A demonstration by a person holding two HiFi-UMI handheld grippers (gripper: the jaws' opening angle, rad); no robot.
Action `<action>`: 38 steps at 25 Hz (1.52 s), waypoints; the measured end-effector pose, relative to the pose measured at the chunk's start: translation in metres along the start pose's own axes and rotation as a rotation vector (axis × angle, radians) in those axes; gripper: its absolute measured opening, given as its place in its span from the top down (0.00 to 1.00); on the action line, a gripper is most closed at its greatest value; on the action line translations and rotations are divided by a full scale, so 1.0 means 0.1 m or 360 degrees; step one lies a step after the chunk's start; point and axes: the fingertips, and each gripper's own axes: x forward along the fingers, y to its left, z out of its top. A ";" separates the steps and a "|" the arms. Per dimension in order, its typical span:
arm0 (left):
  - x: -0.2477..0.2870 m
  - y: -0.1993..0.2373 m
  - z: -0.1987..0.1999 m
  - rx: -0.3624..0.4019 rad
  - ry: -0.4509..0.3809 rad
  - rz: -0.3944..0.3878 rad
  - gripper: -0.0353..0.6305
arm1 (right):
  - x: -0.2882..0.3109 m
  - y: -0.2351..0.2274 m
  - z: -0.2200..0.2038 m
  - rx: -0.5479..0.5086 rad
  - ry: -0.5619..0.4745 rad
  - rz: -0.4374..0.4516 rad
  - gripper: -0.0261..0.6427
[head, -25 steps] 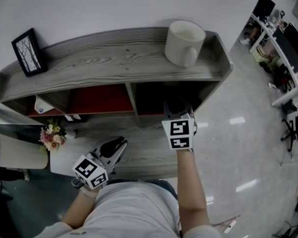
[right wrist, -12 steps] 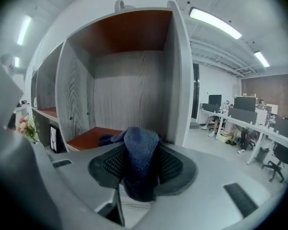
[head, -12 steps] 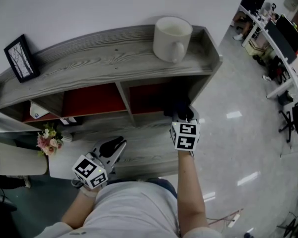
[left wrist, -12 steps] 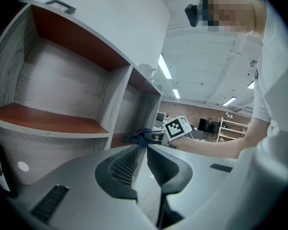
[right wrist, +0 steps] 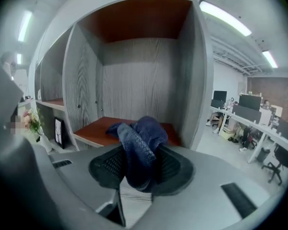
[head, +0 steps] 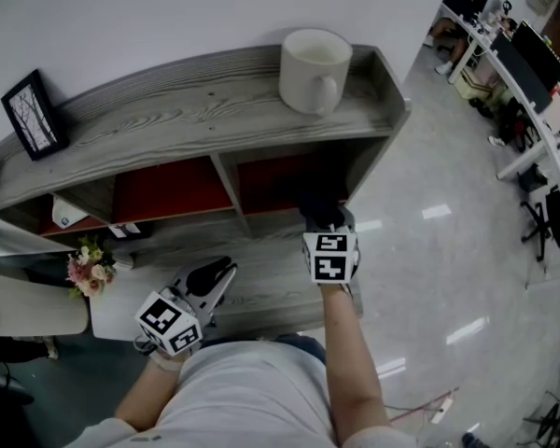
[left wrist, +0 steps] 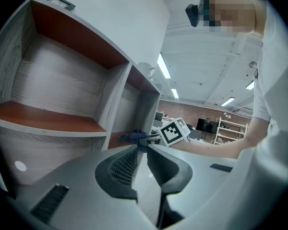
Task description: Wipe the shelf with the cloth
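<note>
A grey wooden shelf unit (head: 187, 110) has red-brown boards inside its compartments. My right gripper (head: 323, 217) is at the mouth of the lower right compartment (right wrist: 98, 131), shut on a crumpled dark blue cloth (right wrist: 141, 138). The cloth bulges up between the right gripper's (right wrist: 139, 169) pads, just in front of the red-brown board. Seen from the left gripper view, the cloth (left wrist: 132, 136) rests at that board's front edge. My left gripper (head: 219, 271) is held low at the left, away from the shelf. The left gripper's (left wrist: 141, 159) jaws stand close together with nothing between them.
A white mug (head: 313, 68) stands on the shelf top at the right, a black picture frame (head: 33, 115) at its left end. A small flower bunch (head: 89, 267) lies at the lower left. Office desks and chairs (head: 532, 91) line the far right across a shiny floor.
My right gripper with the cloth has shifted a little right and then back left along the right compartment's front. The left gripper has stayed put.
</note>
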 end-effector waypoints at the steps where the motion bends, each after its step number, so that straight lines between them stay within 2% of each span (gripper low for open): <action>1: 0.00 0.00 0.00 -0.0002 0.0000 -0.0001 0.87 | 0.01 -0.01 0.00 0.0087 -0.0023 0.0012 0.78; 4: 0.01 0.00 0.01 0.0001 0.0002 -0.0009 0.87 | 0.00 -0.16 0.00 0.0431 -0.0113 -0.0005 0.83; 9: 0.03 0.01 0.02 0.0005 0.0008 -0.0013 0.87 | -0.04 -0.41 0.00 0.0624 -0.0213 -0.0196 0.84; 14: 0.06 0.02 0.01 0.0007 0.0021 -0.0012 0.87 | -0.08 -0.60 0.03 0.0952 -0.0327 -0.0250 0.84; 18: 0.08 0.02 0.02 0.0008 0.0021 -0.0009 0.87 | -0.10 -0.65 0.09 0.1143 -0.0403 -0.0270 0.85; 22: 0.09 0.04 0.03 0.0009 0.0011 -0.0001 0.87 | -0.14 -0.65 0.19 0.1248 -0.0463 -0.0241 0.85; 27: 0.11 0.03 0.05 0.0012 -0.0001 0.0000 0.87 | -0.30 -0.66 0.52 0.1358 -0.0609 -0.0166 0.85; 38: 0.07 0.05 0.09 0.0013 -0.0023 0.0041 0.87 | -0.80 -0.68 1.50 0.1425 -0.0976 0.0005 0.85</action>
